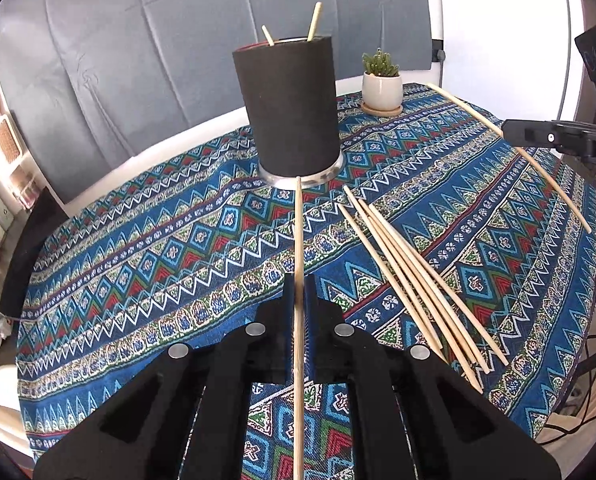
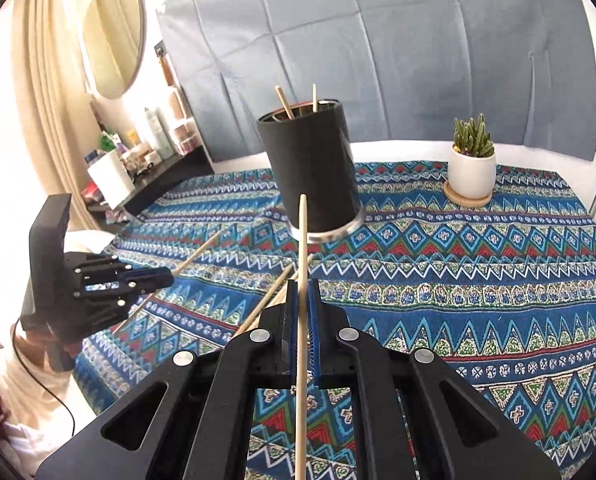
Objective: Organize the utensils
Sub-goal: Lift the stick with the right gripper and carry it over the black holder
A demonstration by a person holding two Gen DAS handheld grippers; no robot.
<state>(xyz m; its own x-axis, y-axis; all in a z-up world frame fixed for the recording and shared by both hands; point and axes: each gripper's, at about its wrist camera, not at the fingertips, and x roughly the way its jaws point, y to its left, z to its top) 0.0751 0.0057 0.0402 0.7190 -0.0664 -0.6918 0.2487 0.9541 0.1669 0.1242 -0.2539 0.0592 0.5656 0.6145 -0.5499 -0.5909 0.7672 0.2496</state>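
Item one: we record a tall black cylindrical holder [image 1: 287, 108] on a steel base, two wooden sticks [image 1: 314, 21] standing inside. Left gripper [image 1: 299, 280] is clamped on one pale wooden chopstick [image 1: 298, 240]; right gripper [image 2: 305, 286] likewise clamps a second bamboo chopstick [image 2: 302, 248]. Four loose chopsticks [image 1: 410, 276] lie near right on the blue patterned tablecloth [image 1: 157, 248]. Far right, a white potted succulent [image 2: 472, 160]; behind, a grey quilted backdrop [image 2: 378, 40].

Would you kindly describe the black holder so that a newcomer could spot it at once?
Start at the patterned tablecloth and look toward its far edge, before the grey backdrop. The holder is the tall black cylinder on a silver base, left of the small potted plant. Unlike the white pot, it has two chopsticks poking from its top.
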